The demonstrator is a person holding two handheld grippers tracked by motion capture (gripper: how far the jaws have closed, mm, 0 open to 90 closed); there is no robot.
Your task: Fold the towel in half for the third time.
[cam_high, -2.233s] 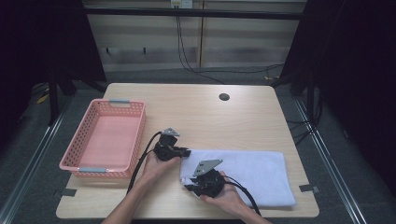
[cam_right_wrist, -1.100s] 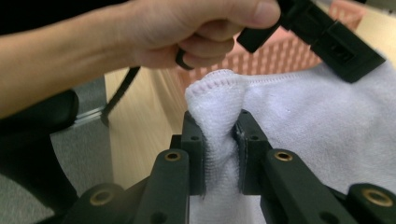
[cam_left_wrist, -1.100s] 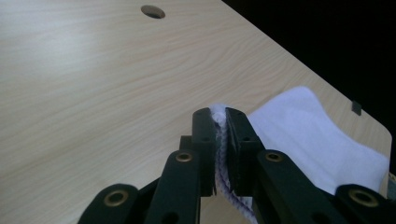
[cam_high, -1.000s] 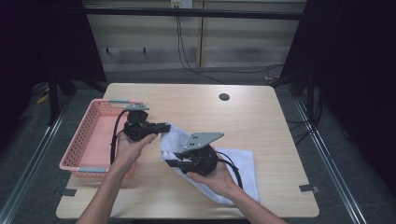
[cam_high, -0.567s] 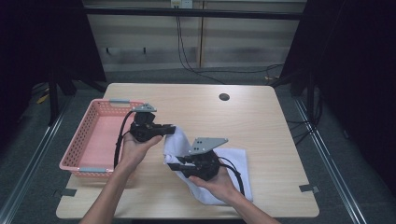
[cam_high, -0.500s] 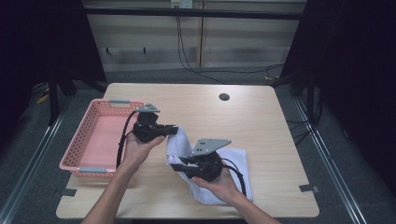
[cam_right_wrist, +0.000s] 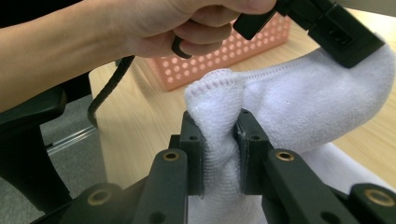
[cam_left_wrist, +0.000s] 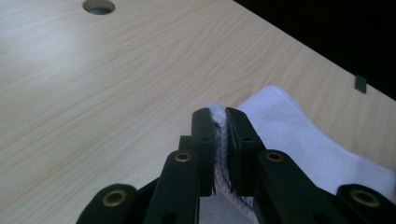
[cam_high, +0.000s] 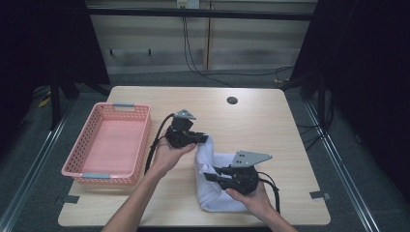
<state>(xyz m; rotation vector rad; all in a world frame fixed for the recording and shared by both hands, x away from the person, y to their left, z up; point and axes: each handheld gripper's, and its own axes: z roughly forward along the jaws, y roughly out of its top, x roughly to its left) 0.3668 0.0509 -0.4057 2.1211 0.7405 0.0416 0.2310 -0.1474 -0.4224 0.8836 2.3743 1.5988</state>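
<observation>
White terry-cloth towel (cam_high: 216,186) lies bunched on the pale wooden bench (cam_high: 270,125), pinched at two spots: the left claw (cam_left_wrist: 219,135) clamps one hemmed edge, and the right claw (cam_right_wrist: 219,140) grips a fold nearer the person, with the pink perforated plastic basket (cam_high: 104,145) beyond the left claw.

Open table around both claws, basket off to one side

Left of the left claw (cam_high: 202,139) stands the pink basket (cam_high: 77,164), its wall the one barrier on that side; bare table (cam_high: 251,121) lies ahead of the claw, broken only by a small hole (cam_high: 232,100) well beyond. The towel (cam_high: 217,193) hangs between the left claw and the right claw (cam_high: 209,176), closing the gap. Right of the right claw the tabletop runs free to its edge.
</observation>
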